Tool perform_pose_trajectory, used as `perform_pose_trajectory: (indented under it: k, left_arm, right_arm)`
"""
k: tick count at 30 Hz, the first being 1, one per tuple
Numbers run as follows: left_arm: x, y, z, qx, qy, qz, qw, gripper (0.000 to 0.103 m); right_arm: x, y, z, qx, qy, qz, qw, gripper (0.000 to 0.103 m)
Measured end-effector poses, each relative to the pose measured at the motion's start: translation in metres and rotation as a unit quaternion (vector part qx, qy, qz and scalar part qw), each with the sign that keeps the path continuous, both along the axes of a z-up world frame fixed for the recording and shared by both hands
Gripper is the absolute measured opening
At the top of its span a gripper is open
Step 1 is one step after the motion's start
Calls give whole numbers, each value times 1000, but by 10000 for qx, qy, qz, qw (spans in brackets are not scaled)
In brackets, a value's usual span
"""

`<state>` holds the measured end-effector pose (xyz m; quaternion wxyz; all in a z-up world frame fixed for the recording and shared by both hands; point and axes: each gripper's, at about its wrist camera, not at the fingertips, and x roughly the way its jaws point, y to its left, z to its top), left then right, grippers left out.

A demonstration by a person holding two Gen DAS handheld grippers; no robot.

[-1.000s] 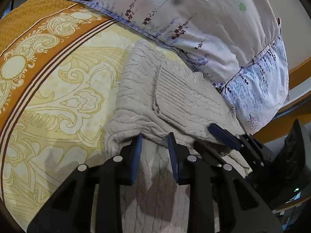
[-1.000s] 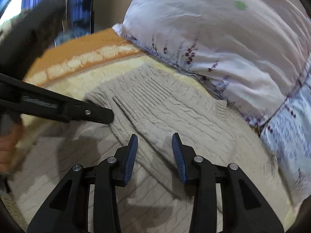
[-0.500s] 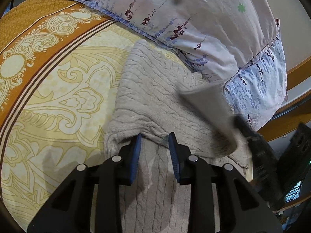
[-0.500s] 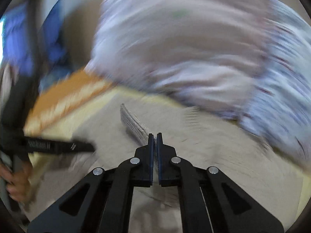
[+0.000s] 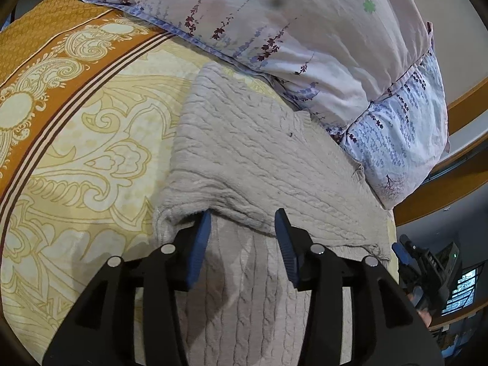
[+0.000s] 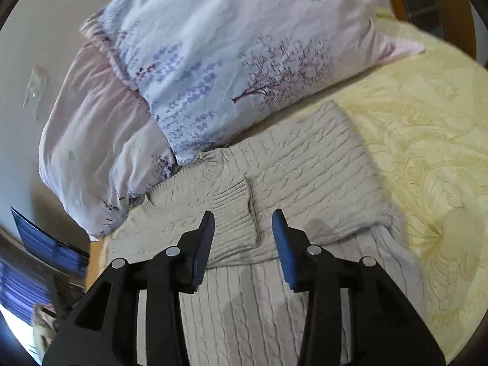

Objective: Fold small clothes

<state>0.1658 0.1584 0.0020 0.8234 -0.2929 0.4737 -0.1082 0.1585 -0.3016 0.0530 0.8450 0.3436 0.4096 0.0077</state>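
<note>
A beige cable-knit sweater (image 5: 244,152) lies folded on the bed, its collar end near the pillows. In the left wrist view my left gripper (image 5: 243,218) sits at the near fold edge. Its jaws are opening, with knit lying under the gap and the left fingertip (image 5: 206,222) tucked at the fold. In the right wrist view the sweater (image 6: 305,177) shows a ribbed cuff (image 6: 235,213) lying flat on top. My right gripper (image 6: 243,218) hovers just before that cuff, its jaws opening with nothing pinched. The right gripper's blue fingertip (image 5: 398,248) shows beyond the sweater's right edge.
Two floral pillows (image 5: 305,30) (image 6: 228,45) press against the sweater's far side. The yellow patterned bedspread (image 5: 91,137) (image 6: 427,137) has an orange border (image 5: 45,45). A wooden bed frame (image 5: 463,100) curves behind the pillows, and a dark screen (image 6: 45,244) stands off the bed.
My right gripper shut on the ribbed cuff, swung it across to the sweater's right side, rolled, and let it go. My left gripper stayed put and its jaws widened.
</note>
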Motion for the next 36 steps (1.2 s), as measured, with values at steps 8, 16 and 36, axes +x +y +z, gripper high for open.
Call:
perform_pose_trajectory:
  k: [8,16,36]
  left_arm:
    - [1,0,0,-30,34,-29,10000,48]
    - [0,1,0,-97,24,-56,9999,54]
    - [-102,31,10,300,-328,-477,9979,57]
  right_arm:
    - [23,16,-33,292,511,405,9974,36]
    - [16,12,-9,178,-412,277,9986,9]
    - [-100,-55,-18,-214,92,282,9993,55]
